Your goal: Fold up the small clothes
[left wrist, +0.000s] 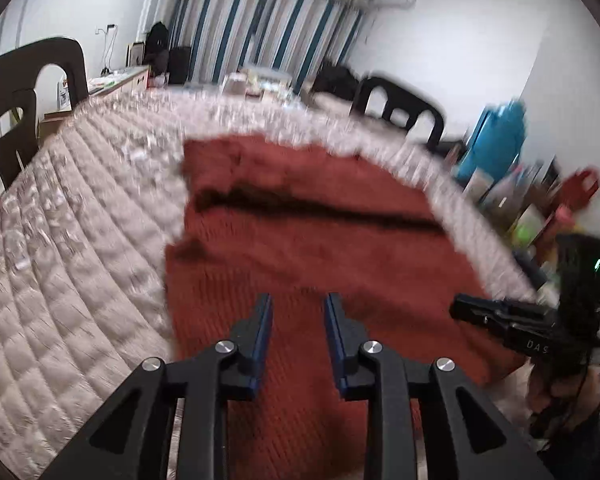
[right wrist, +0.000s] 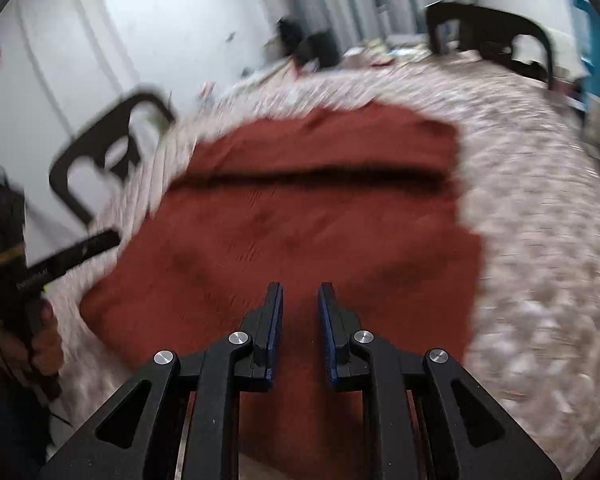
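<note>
A rust-red knitted garment (left wrist: 308, 248) lies flat on the pale quilted table cover (left wrist: 80, 240), with a dark fold line running across it. My left gripper (left wrist: 298, 300) hovers over the garment's near part, open by a small gap with nothing between its blue pads. In the right wrist view the same garment (right wrist: 320, 220) fills the middle. My right gripper (right wrist: 300, 288) is above its near edge, also slightly open and empty. Each tool shows in the other's view: the right one (left wrist: 500, 316) at the garment's right side, the left one (right wrist: 80, 252) at its left side, both held by hands.
Dark chairs (left wrist: 32, 92) (left wrist: 400, 104) (right wrist: 104, 156) (right wrist: 496, 36) stand around the table. Boxes and clutter (left wrist: 260, 80) sit at its far end before striped curtains (left wrist: 268, 20). A blue cabinet (left wrist: 496, 140) and bottles (left wrist: 532, 216) are to the right. The picture is blurred.
</note>
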The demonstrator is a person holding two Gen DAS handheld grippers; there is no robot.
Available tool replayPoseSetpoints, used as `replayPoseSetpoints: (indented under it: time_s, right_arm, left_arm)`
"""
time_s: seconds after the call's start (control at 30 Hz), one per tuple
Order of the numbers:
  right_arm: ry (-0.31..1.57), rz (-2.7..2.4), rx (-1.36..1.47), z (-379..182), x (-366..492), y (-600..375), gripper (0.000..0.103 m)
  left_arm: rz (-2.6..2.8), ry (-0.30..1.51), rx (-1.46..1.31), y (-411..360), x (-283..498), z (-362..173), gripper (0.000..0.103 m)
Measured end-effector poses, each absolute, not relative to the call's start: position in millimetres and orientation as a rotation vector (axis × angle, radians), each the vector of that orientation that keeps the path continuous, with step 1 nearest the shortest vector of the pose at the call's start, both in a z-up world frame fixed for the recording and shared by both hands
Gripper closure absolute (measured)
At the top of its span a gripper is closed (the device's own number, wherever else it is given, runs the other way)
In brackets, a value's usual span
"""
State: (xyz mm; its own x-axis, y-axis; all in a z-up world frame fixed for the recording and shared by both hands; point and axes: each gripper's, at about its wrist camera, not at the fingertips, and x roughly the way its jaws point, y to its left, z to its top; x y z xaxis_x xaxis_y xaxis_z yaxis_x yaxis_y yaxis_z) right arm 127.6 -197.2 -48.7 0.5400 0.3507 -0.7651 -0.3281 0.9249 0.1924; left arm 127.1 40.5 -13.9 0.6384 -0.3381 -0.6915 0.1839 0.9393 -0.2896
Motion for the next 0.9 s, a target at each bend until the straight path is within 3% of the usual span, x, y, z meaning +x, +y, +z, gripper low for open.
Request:
replayPoseSetpoints:
  time_s: [0.07,0.33,0.5,0.9]
  right_arm:
    - [0.923,0.379,0.005,-59.9,135.9,-193.3,0.086]
    - [0.821,0.332,0.006,-35.9,124.6,-204.2,0.085]
    - [0.884,0.259,-0.002,-61.1,142.6,-210.0,0.084]
    - [0.837,0.258,0.022,-43.5,119.7,-219.5,0.083]
  left_arm:
    - [-0.26,0.881,-0.19,41.7,132.4,-30.2,0.076]
    - [-0.219,0.803,-0.159,46.2,119.2,-11.0,0.075]
    - [-0.198,0.849,-0.135,44.7,121.8,-26.6,0.075]
    - [-0.168,0.818,-0.09,42.7,106.3,-15.3,0.075]
